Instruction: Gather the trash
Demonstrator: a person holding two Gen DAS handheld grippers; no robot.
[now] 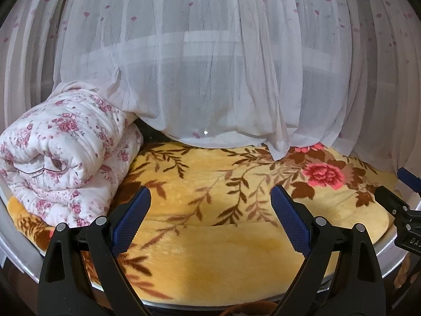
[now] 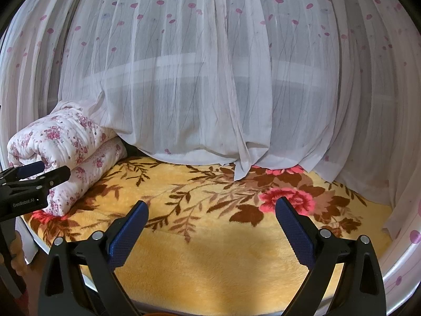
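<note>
No trash visible in either wrist view: nothing loose, crumpled or wrapper-like shows on the yellow floral blanket (image 1: 210,250), so the task's thing cannot be located from here; it may lie out of frame, under the curtain hem, or behind the quilt. Left gripper (image 1: 210,205) hovers over the near edge of the blanket, jaws released and spread wide, nothing between them. Right gripper (image 2: 211,220) likewise, jaws released, empty, just beside the left one; each shows at the edge of the other's view. Judgement: the step in hand is search, not grasp. To do it well, sweep the cameras slowly along the blanket edge and toward the floor below the bed's pale rim (image 1: 389,255) rather than reaching blind. Keep the jaws spread until a target is confirmed. The busy brown-and-red pattern could mask small scraps, so look for shape and shadow, not colour. Rolled floral quilt (image 1: 60,142) sits at the left on the blanket, its top partly covered by the sheer curtain (image 1: 210,79). The curtain hem drapes onto the blanket at the back; risk of snagging it if the grippers push forward.
</note>
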